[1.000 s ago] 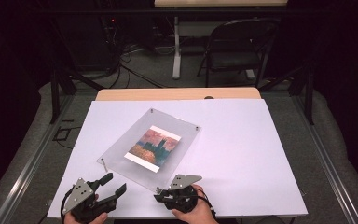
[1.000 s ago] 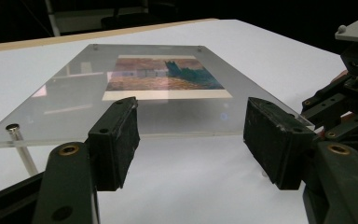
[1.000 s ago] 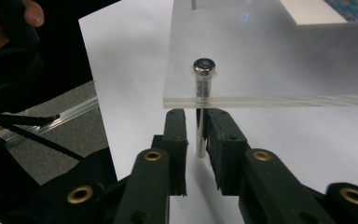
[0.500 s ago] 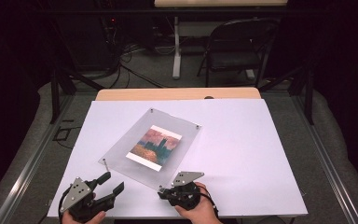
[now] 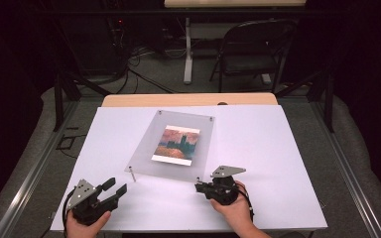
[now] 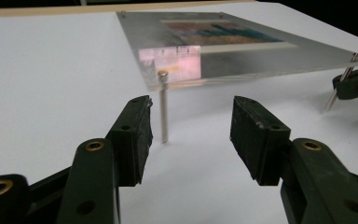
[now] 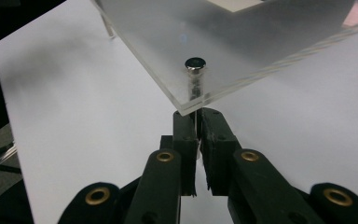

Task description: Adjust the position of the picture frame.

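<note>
In the high view, a clear acrylic frame [image 5: 174, 145] lies on the white worktop [image 5: 278, 163], raised on thin metal pins at its corners. A small painting print [image 5: 176, 144] sits in the middle of the panel. The frame's long axis runs from the near left toward the far right, so its far short edge points up and slightly right, toward the wooden strip [image 5: 188, 99] at the worktop's back edge. The left gripper [image 5: 113, 189] rests near the front left of the worktop, held in the person's left hand [image 5: 82, 229], fingers spread apart and aimed toward the frame's near left corner pin [image 5: 133, 174]. The right gripper [image 5: 199, 186] is at the frame's near right corner, held in the right hand [image 5: 235, 210]. A folding chair [image 5: 250, 47] stands on the floor beyond the worktop.

In the left gripper view, the fingers [image 6: 133, 135] stand wide apart and hold nothing. The near left corner pin [image 6: 163, 108] stands upright just ahead of them, close beside the left finger and not touching it. The frame [image 6: 242, 42] stretches away above the worktop, and the right gripper [image 6: 338, 86] shows at its far corner.

In the right gripper view, the fingers [image 7: 185, 140] are closed narrowly on the thin leg [image 7: 196, 122] of the near right corner pin, just below the frame's corner [image 7: 186, 106]. The pin's round head [image 7: 195, 64] shows on top of the acrylic.
</note>
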Tool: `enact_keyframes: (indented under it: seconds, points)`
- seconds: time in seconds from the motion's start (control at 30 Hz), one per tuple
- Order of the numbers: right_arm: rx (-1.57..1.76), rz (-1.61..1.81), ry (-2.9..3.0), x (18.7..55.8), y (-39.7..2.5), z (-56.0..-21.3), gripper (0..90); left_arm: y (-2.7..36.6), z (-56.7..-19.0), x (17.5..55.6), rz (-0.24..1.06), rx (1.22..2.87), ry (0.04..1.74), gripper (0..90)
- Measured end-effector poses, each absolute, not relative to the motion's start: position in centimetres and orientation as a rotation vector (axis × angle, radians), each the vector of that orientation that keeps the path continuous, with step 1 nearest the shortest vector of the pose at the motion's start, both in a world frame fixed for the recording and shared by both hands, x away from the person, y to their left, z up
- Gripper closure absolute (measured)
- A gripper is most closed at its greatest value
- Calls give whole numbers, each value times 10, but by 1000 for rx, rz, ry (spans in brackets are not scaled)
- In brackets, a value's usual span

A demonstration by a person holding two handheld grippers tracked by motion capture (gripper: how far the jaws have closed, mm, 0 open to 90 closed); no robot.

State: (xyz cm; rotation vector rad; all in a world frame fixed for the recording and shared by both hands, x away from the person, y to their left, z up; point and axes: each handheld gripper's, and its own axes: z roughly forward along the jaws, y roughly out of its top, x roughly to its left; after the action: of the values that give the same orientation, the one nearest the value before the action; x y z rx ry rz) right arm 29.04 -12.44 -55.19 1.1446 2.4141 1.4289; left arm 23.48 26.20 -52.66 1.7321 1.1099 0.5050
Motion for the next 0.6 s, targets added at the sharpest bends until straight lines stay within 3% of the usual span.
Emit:
enact_keyframes:
  seconds: [0.13,0.6]
  points:
    - [1187,1405,2391,298,-139,-548,849,255,-531,249,429,1767,1119,522]
    - [1212,1407,2353,304,-158,-556,820,225,-544,280,370,1889,1083,580]
